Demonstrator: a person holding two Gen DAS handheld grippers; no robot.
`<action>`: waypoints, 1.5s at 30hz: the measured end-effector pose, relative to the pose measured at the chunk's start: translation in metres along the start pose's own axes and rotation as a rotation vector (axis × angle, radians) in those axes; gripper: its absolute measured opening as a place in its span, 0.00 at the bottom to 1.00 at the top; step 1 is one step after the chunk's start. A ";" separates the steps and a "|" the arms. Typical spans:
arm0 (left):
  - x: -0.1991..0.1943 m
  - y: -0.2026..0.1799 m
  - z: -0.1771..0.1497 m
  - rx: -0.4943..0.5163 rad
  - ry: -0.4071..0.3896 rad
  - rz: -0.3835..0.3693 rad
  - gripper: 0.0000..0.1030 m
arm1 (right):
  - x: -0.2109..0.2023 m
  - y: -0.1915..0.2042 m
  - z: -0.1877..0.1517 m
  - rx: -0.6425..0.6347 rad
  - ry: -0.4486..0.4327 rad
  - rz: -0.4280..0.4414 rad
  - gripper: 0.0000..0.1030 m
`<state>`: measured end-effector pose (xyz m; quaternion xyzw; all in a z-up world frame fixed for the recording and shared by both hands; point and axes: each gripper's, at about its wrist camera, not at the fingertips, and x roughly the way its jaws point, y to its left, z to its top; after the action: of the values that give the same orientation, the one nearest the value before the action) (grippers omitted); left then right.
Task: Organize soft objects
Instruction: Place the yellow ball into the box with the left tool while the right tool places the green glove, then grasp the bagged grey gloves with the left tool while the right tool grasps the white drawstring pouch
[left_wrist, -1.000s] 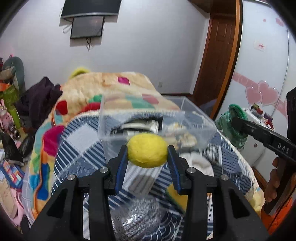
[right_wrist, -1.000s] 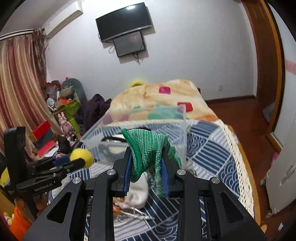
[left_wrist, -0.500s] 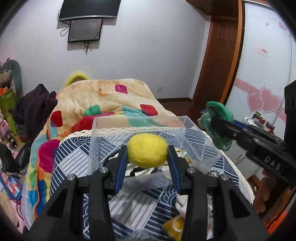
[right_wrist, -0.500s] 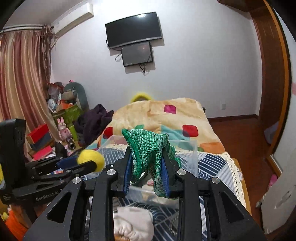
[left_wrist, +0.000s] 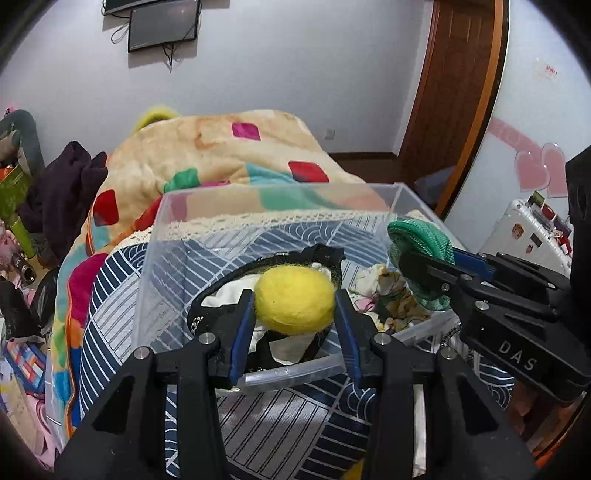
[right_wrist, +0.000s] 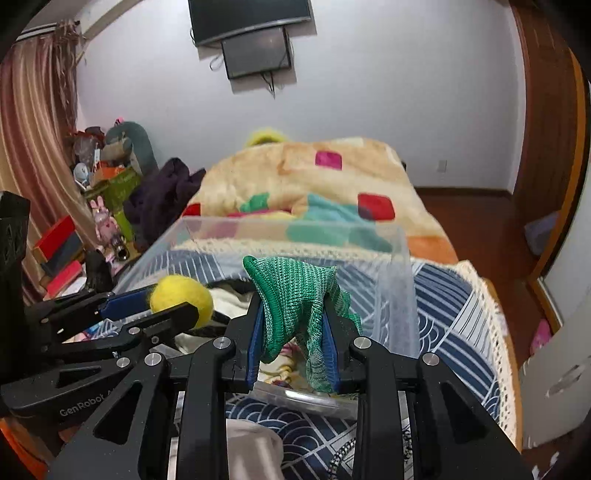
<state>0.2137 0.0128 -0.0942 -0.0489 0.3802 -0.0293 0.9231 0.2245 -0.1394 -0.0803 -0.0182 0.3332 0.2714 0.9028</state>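
Change since a second back: both tools have come forward and up over the clear plastic bin (left_wrist: 155, 258), where before they hung short of its near wall. Left tool (left_wrist: 295, 306) pinches a yellow felt ball (left_wrist: 294, 303) between its blue pads; right tool (right_wrist: 293, 332) pinches a green knit cloth (right_wrist: 295, 295), bunched, its tail drooping below the pads. Both loads now sit past the near rim (left_wrist: 288, 373), so release looks like the step in hand (two more soft items about to be binned).

Contents ahead of the left tool: a black strap or band (left_wrist: 321, 254) curled around white fabric (left_wrist: 225, 295); toward the right tool, a patterned rag (left_wrist: 384, 280). Bin stands on the bed, on a blue-and-white patterned cover (left_wrist: 110, 306).

Edges and room:
- Near rim lies just under both tools; the cloth tail hangs close above it in the right wrist view and could drape over the wall if let go here.
- Tools are near each other, right one crossing in from the left tool's right side (left_wrist: 424, 273); spreading room looks adequate but not generous.
- Far wall well ahead; open space above the contents.
- More soft things (white item (right_wrist: 251, 443)) remain below the right tool, outside the bin.
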 end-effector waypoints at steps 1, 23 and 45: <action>0.002 0.000 -0.001 0.002 0.005 0.001 0.41 | 0.002 -0.001 -0.001 0.005 0.010 0.004 0.25; -0.054 0.004 -0.007 0.009 -0.121 0.029 0.83 | -0.042 -0.005 -0.002 0.015 -0.074 -0.002 0.60; -0.068 0.021 -0.109 -0.003 -0.007 0.068 0.95 | -0.048 0.016 -0.058 0.030 -0.028 0.065 0.79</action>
<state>0.0894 0.0323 -0.1260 -0.0373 0.3783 0.0030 0.9249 0.1517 -0.1612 -0.0937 0.0101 0.3250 0.2955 0.8983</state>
